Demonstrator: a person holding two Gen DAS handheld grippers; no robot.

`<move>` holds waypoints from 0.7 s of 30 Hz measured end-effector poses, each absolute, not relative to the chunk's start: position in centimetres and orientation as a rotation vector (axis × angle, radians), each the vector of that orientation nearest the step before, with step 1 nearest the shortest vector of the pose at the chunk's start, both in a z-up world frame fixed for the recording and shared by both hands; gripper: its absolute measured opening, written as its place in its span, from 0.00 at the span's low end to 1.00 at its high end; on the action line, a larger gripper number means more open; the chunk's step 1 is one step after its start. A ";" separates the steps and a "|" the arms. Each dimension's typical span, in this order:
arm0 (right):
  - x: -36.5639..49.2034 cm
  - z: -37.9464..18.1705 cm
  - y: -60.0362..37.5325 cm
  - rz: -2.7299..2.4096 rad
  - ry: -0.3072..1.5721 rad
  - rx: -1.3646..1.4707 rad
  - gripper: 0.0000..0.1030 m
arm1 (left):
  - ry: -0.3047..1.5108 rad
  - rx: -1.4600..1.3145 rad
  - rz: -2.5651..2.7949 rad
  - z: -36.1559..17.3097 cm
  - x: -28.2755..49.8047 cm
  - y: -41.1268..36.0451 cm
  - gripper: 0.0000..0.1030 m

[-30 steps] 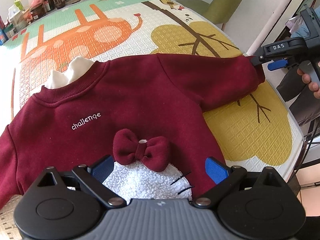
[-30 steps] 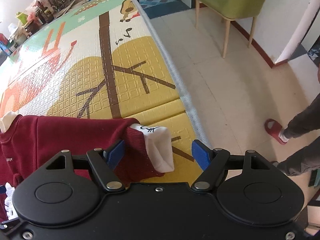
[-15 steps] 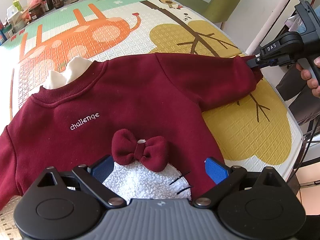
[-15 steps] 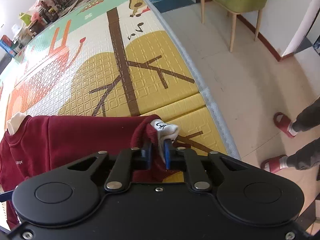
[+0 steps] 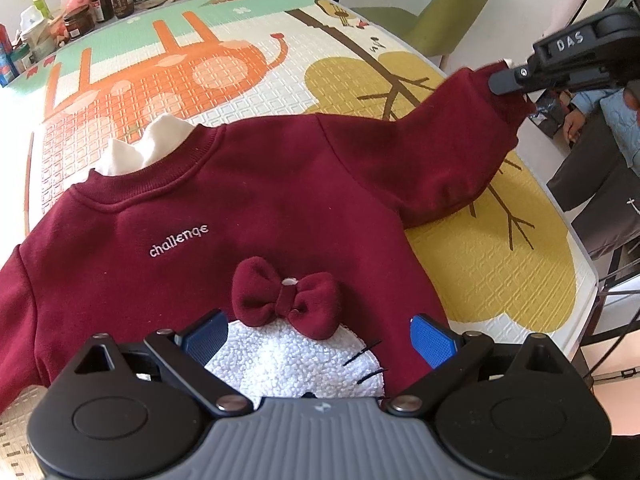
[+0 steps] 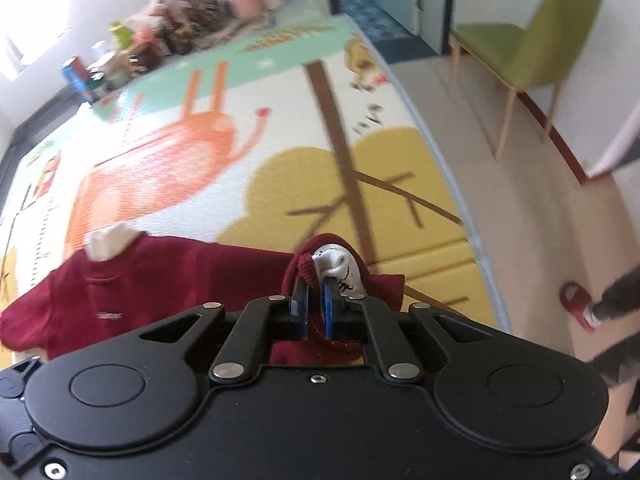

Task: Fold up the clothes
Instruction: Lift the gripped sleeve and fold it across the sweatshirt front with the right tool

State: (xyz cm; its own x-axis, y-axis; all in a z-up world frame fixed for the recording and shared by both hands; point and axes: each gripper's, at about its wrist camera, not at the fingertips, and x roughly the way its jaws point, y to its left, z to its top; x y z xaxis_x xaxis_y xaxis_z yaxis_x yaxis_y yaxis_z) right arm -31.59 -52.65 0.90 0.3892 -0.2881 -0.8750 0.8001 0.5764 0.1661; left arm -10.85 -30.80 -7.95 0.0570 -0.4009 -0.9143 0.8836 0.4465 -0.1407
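Left gripper (image 5: 320, 338) hangs over the bottom of one dark red sweater (image 5: 248, 208), and its two blue pads are spread wide apart with nothing between them. That sweater lies flat, front up, on a play mat (image 5: 224, 68) with an orange animal and yellow trees drawn on it. It has one word sewn on the chest, one red bow (image 5: 286, 296) and one fluffy white cat face (image 5: 292, 360) under the bow. One white collar (image 5: 140, 148) sticks out at the neck. At the far left edge of the mat stand many small bottles and jars (image 5: 92, 0), too many and too blurry to count. Going right, one sleeve (image 5: 448, 148) is lifted up off the mat. Right gripper (image 6: 315, 308) has just squeezed closed and now pinches the cuff (image 6: 308, 268) of that sleeve, with a bit of white lining (image 6: 340, 268) poking out. Farther right stands one green chair (image 6: 532, 52) on the floor, and one red slipper (image 6: 576, 306) shows near the mat's edge.
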 end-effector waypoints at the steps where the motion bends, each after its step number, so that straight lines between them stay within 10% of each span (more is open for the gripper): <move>1: -31.0 1.4 -52.1 -0.741 0.923 0.636 0.06 | 1.123 0.532 -1.047 -7.8 -10.7 -30.6 0.97; 21: -17.3 5.5 -40.7 -0.427 0.901 0.505 0.05 | 1.137 0.384 -0.902 -6.5 -5.9 -23.6 0.97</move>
State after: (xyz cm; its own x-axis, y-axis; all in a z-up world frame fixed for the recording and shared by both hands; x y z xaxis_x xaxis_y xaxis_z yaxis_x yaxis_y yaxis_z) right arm -17.27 -40.66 5.49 0.5530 -0.1384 -0.8216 0.5480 0.8032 0.2335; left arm -5.86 -23.59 -6.51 0.1302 -0.4191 -0.8985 0.7798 0.6030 -0.1682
